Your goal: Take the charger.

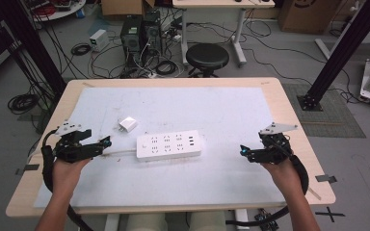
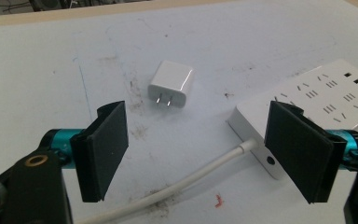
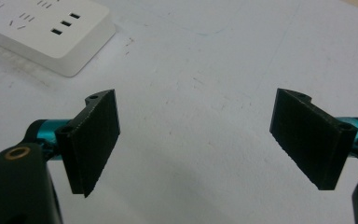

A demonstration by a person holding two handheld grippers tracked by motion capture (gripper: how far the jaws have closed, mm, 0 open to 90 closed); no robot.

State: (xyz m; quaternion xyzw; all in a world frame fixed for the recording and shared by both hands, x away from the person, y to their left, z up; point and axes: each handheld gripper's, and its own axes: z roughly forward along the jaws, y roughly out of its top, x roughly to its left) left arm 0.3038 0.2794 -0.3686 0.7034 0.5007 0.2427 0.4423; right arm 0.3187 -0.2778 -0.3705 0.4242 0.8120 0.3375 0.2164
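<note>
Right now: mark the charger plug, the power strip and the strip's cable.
charger plug (image 2: 171,83), left gripper view, on its white top face.
power strip (image 1: 169,145), high view, on its socket face.
cable (image 2: 186,181), left gripper view, mid-run near the strip's end.

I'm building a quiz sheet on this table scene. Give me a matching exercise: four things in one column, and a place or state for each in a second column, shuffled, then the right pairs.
Things:
1. small white square plug adapter
2. long white plastic power strip
3. left gripper
4. right gripper

Places or states:
A. open, over bare white mat to the right of the strip
B. lies across the middle of the mat, sockets up
C. open, with the strip's cable running below its fingers
D. lies loose on the mat, two metal prongs showing

Pairs: 1-D, 2-B, 3-C, 4-A
</note>
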